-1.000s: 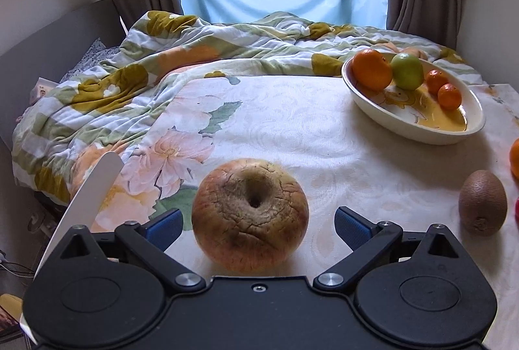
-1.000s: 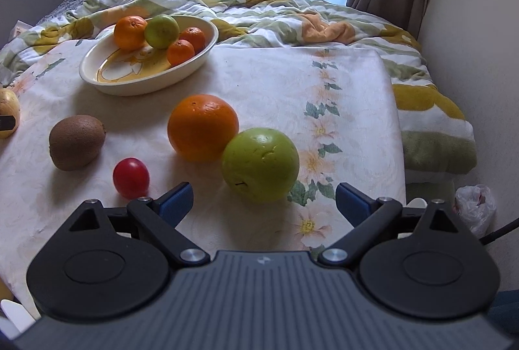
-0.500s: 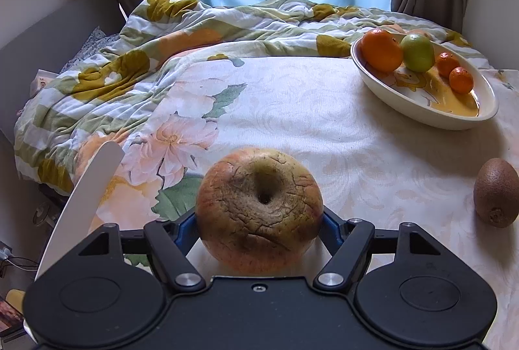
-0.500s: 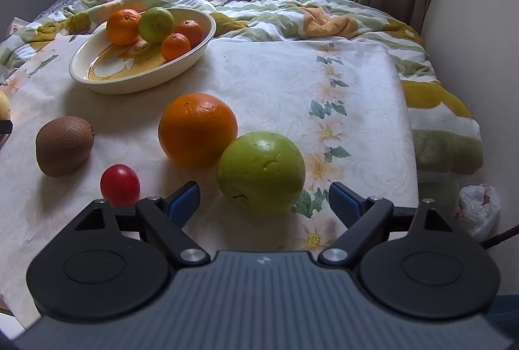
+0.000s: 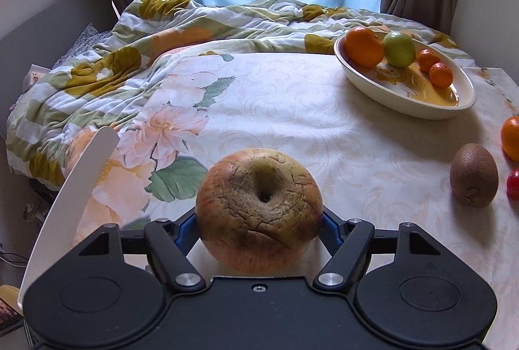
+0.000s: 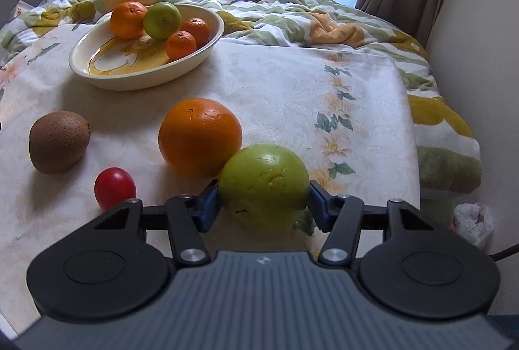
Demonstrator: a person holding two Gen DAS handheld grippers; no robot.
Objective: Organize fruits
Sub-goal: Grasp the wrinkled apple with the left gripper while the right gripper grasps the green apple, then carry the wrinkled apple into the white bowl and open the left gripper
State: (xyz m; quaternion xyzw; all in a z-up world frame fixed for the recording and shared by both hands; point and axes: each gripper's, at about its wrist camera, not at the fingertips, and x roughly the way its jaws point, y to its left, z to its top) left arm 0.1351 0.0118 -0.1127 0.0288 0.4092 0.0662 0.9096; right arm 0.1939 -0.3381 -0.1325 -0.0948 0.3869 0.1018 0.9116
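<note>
My left gripper is shut on a wrinkled brownish apple, held just above the floral tablecloth. My right gripper is shut on a green apple. A large orange touches the green apple's left side. A kiwi and a small red fruit lie left of it. An oval cream bowl at the back holds oranges and a green fruit; it also shows in the left wrist view.
A rumpled floral quilt lies behind and left of the table. A white chair back stands at the left edge. A wall runs close on the right, with a plastic bag on the floor.
Both grippers closed: the left onto the wrinkled apple, the right onto the green apple. Both moved forward over the table.
</note>
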